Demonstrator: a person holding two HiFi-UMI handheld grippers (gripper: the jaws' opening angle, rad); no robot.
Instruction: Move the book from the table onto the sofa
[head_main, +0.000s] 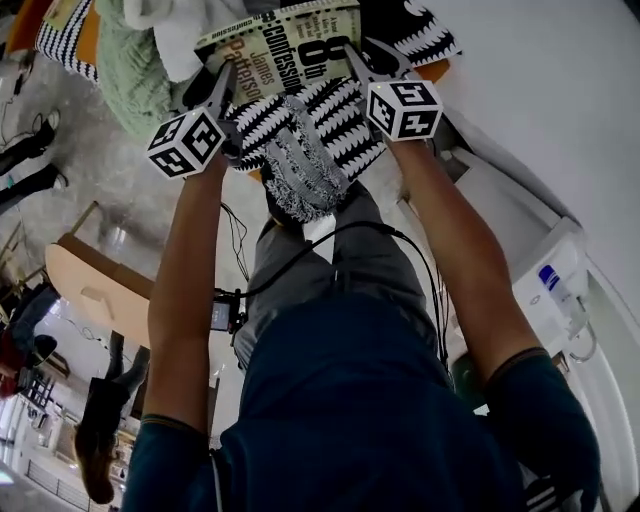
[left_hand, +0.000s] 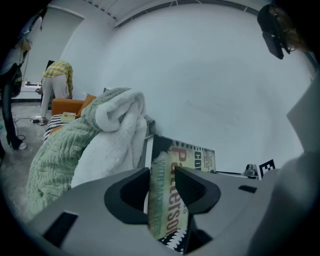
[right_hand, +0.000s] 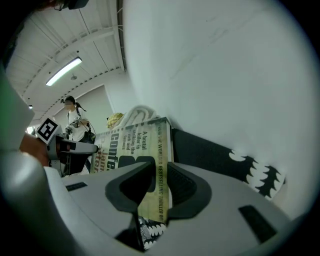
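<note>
Paperback book (head_main: 285, 45) with a yellowed cover and bold black lettering sits at the upper middle of the head view, held by its two side edges over the sofa cushions. Whether it rests on them or hangs just above cannot be told. The left gripper (head_main: 222, 80) is clamped on the book's left edge; in the left gripper view its dark pads (left_hand: 192, 187) press both faces of the cover (left_hand: 182, 162). The right gripper (head_main: 362, 62) is likewise clenched on the opposite edge, with the book (right_hand: 127, 142) pinched between its jaws in the right gripper view. Just below the book lies a black-and-white zigzag cushion (head_main: 340, 130) with a grey shaggy piece (head_main: 300, 175) on it. To the left of the book are a white fleece throw (left_hand: 112, 140) and a pale green knitted blanket (left_hand: 55, 155), bunched together. A plain white wall (head_main: 540, 80) fills the upper right of the head view.
</note>
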